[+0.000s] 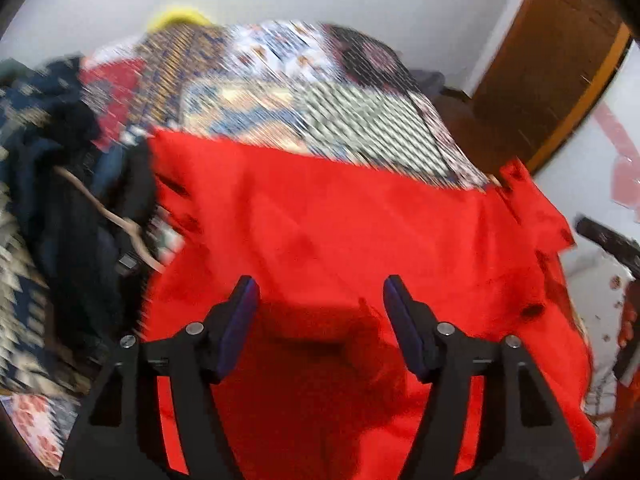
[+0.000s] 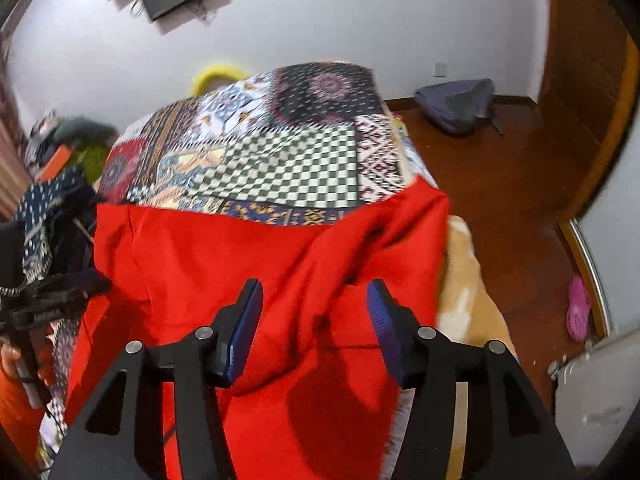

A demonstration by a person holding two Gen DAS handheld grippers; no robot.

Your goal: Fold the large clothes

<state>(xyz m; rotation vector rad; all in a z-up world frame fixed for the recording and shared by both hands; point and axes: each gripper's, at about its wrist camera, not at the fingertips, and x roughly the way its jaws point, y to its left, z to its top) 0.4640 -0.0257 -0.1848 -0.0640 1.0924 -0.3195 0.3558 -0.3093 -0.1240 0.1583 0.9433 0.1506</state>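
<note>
- The left tongs stand well open over the red garment. Nothing is pinched between the blue pads; the cloth lies below and beyond them, so this hand holds nothing.
- The right tongs are parted as well, a little narrower, above a raised fold near the garment's right edge. The cloth passes under the gap, but the pads do not press on it.
- Both tongs point steeply down at the near part of the cloth, side by side, which fits a garment laid out and let go rather than one being carried.
- The red garment lies spread across the near end of the bed, over a patchwork bedspread. Its far edge runs fairly straight across the checkered patch. Its right corner is bunched and hangs towards the bed's side, so that side probably needs smoothing before a clean fold.
- To the left, touching the garment's edge, sits a heap of dark clothes, likely waiting their turn.
- Further out on the right wrist view, a grey bag rests on the wooden floor by the wall, and a pink shoe lies near a doorway.
</note>
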